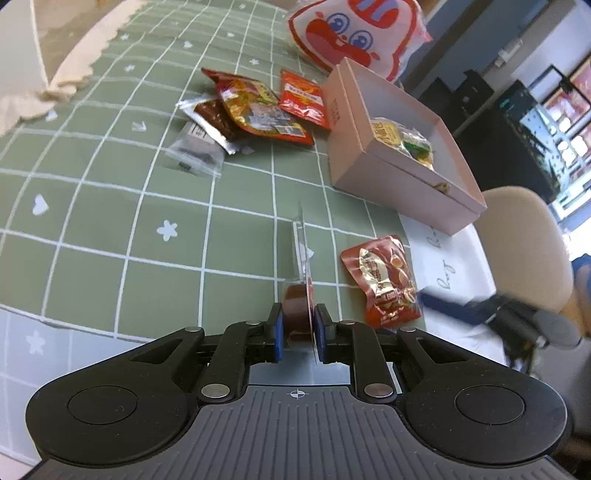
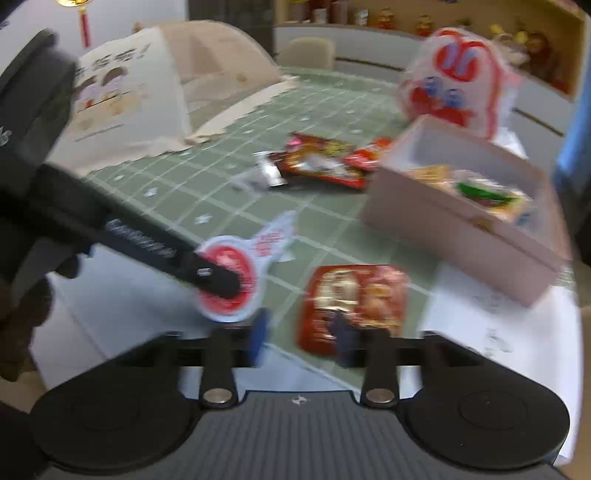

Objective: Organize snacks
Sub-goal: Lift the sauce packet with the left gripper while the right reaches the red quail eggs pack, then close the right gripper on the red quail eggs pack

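My left gripper (image 1: 299, 332) is shut on a small jelly cup with a red-and-white foil lid (image 1: 301, 295), held edge-on above the green checked tablecloth (image 1: 110, 221); it also shows in the right wrist view (image 2: 236, 273). A red snack packet (image 1: 382, 280) lies to its right, also in the right wrist view (image 2: 354, 302). My right gripper (image 2: 303, 339) is open and empty just above that packet. A pink box (image 1: 388, 177) holds a few snacks (image 1: 406, 142). A pile of snack packets (image 1: 255, 110) lies beyond.
A red-and-white cartoon bag (image 1: 354, 33) stands behind the box. White paper (image 1: 450, 266) lies under the box's near end. A beige chair (image 1: 524, 243) stands off the table edge. A printed paper bag (image 2: 122, 92) stands at the far left.
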Available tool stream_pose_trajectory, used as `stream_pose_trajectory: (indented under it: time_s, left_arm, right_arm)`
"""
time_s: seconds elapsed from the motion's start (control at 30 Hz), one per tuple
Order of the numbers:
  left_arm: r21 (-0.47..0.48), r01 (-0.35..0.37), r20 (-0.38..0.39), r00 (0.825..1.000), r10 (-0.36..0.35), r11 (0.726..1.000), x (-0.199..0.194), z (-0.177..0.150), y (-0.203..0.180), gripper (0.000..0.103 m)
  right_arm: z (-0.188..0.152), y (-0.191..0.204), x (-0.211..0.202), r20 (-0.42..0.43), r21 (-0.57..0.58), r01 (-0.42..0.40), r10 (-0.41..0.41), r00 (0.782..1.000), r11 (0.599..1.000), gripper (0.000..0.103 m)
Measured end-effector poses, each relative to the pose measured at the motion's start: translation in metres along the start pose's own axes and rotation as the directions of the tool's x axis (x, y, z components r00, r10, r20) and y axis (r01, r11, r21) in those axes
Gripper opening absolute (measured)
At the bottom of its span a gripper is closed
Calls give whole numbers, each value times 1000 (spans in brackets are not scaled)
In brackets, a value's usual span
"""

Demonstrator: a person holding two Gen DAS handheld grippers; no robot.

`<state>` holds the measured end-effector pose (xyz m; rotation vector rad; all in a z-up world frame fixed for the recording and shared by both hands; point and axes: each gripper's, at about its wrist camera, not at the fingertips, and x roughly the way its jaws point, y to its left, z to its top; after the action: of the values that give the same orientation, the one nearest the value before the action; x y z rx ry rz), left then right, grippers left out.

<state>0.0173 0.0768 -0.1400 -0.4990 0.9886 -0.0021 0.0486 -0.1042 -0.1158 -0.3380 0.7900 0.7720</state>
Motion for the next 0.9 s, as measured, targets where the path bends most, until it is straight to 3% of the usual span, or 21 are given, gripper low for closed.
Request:
stream_pose_trajectory:
  time_s: [0.03,0.17,0.27,0.6,0.77,0.9]
  left_arm:
    - [22,-26,17,1000,25,999,-3,-2,-2,19]
    - [50,-116,48,992,114,992,-16,-8,-1,19]
    - [50,-144,49,989,141,988,-22,-11,2,19]
    - [75,-165,34,986,163,983,-26,-18,-4,19]
    - [69,-164,30,986,162,984,-25,-18,-3,20]
    - [79,-184,19,983,183,980,-24,-17,-4,22]
  right_arm:
    - [-1,-6,-1,8,25,28,-29,1000,999,75]
    - [-2,-32,11,-30,176,86,-82,996,981,76]
    - [1,-42,26,-82,268,48,-27,996,962,80]
    - [9,-25,43,-79,189,68,-54,995,980,89]
    - [9,-24,49,-67,187,52,-40,997,981,101]
    - [11,-14,55,-97,152,93,-79,992,984,103]
